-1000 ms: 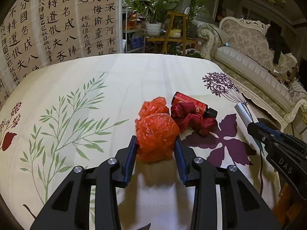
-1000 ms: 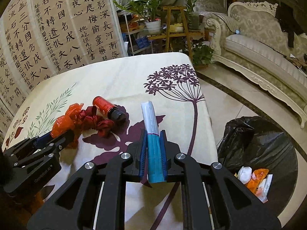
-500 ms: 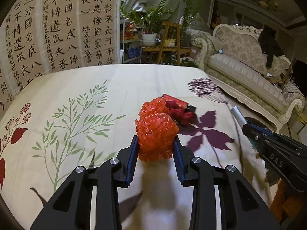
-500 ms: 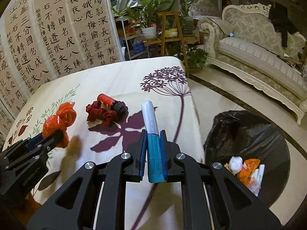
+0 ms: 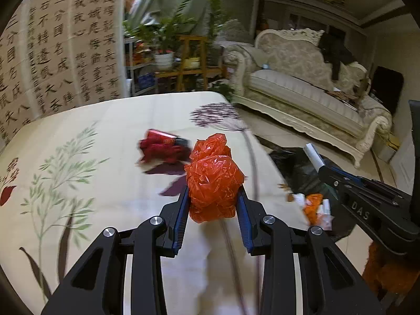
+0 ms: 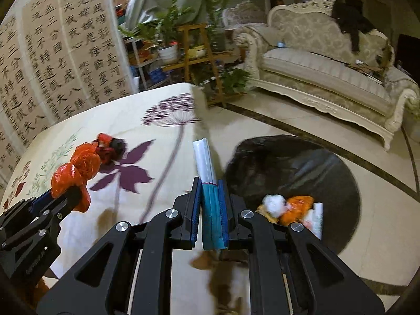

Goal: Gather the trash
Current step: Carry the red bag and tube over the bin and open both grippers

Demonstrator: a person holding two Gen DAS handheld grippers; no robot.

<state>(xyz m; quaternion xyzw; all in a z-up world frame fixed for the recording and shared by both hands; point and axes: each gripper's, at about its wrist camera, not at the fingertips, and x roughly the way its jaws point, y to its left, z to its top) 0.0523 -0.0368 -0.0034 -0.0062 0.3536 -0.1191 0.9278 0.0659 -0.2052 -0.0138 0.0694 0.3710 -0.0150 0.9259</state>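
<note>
My left gripper is shut on a crumpled orange plastic bag and holds it above the table's right side; the bag also shows in the right wrist view. My right gripper is shut on a flat white-and-teal packet, held upright near the table edge beside the black trash bag on the floor. The trash bag holds white and orange scraps. A red bottle with a red wrapper lies on the table.
The table wears a cream floral cloth. A cream sofa stands at the back right, plant shelves behind the table, a calligraphy screen at the left. Tiled floor surrounds the trash bag.
Both grippers have lifted their loads off the table and swung right toward the trash bag. The red bottle and wrapper stayed on the table.
</note>
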